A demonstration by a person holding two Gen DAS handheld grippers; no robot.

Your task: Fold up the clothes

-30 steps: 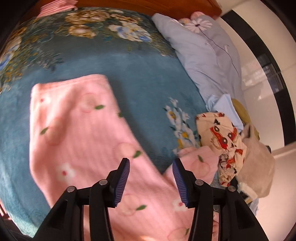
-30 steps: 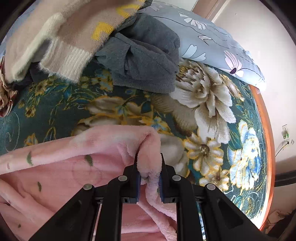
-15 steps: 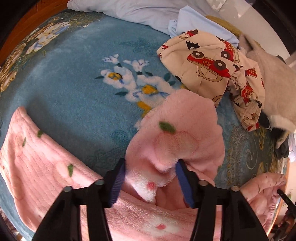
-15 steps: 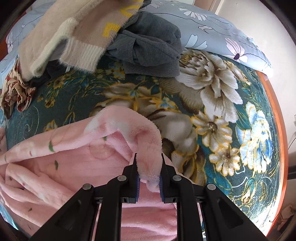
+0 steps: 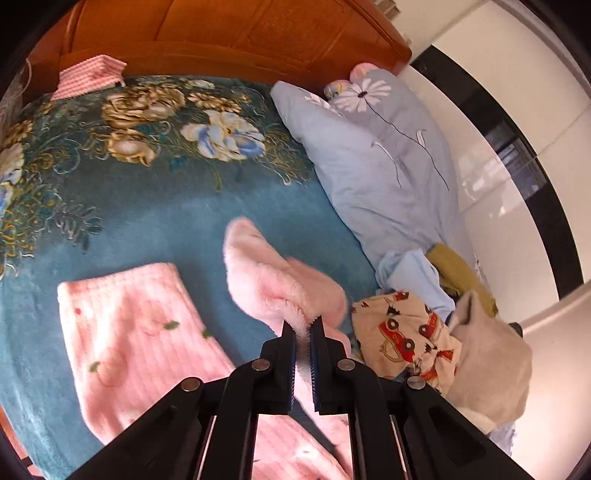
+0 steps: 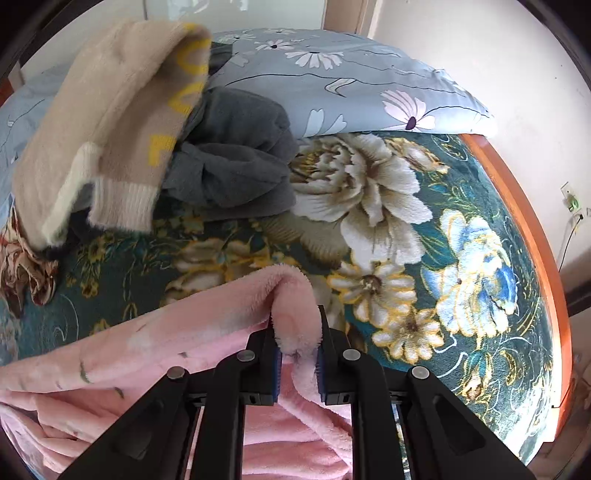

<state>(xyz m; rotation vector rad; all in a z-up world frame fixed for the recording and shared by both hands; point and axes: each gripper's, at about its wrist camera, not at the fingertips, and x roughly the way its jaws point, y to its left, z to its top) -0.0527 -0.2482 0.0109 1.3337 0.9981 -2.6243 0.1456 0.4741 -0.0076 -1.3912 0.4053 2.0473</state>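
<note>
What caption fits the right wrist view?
Right gripper pinching a fold of pink fleece garment above the floral blanket.

The left wrist view looks down its fingers from close above the bed toward the headboard [image 5: 236, 33] and pillow [image 5: 373, 162]. The right wrist view faces the clothes pile [image 6: 229, 158] and bed edge. Both share the pink garment [image 5: 273, 280] and floral blanket [image 6: 388, 206].
</note>
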